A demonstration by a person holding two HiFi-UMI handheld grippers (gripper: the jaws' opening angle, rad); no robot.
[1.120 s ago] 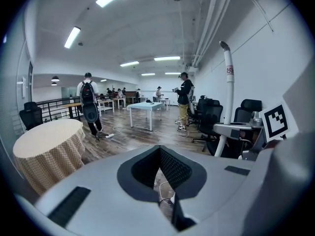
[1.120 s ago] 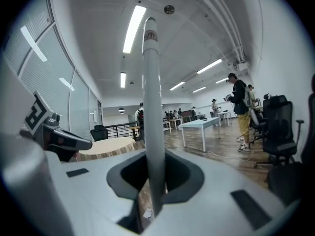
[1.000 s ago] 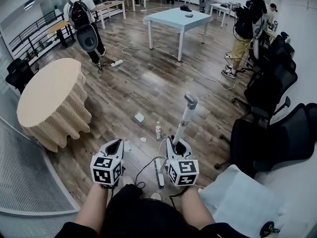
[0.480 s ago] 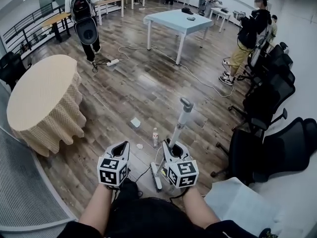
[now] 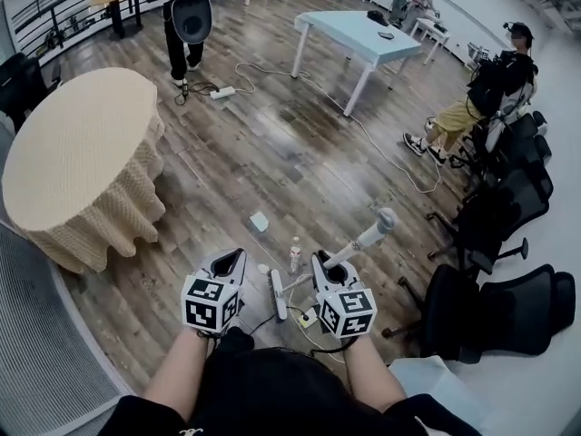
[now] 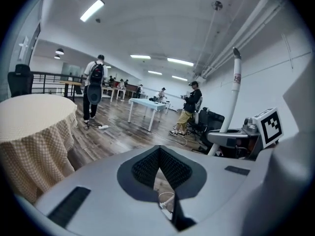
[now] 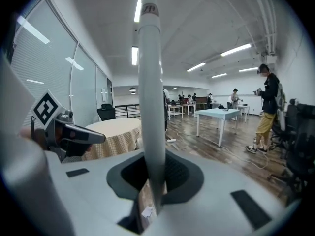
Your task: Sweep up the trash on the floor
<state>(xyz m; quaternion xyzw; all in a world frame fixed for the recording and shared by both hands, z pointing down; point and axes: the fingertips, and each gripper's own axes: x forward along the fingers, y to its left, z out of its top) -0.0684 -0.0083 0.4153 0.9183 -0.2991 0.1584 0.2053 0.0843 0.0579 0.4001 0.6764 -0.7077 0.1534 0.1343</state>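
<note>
My right gripper (image 5: pixel 320 263) is shut on the white handle (image 5: pixel 359 242) of a broom, which leans up and to the right; its brush head (image 5: pixel 277 294) rests on the wooden floor between my grippers. In the right gripper view the handle (image 7: pixel 150 82) rises straight out of the jaws (image 7: pixel 152 191). My left gripper (image 5: pixel 231 262) hangs beside it, shut and holding nothing. A small plastic bottle (image 5: pixel 294 254) stands just beyond the brush head. A crumpled white paper (image 5: pixel 259 221) lies farther off, and a smaller scrap (image 5: pixel 263 268) is near the brush.
A round table with a checked cloth (image 5: pixel 73 153) stands to the left, and a pale blue table (image 5: pixel 363 34) is far ahead. Black office chairs (image 5: pixel 508 207) line the right side. Cables (image 5: pixel 363 134) cross the floor. People stand in the distance.
The broom handle has tipped lower toward the right, and the brush head has slid left between the grippers. Both grippers sit slightly farther forward.
</note>
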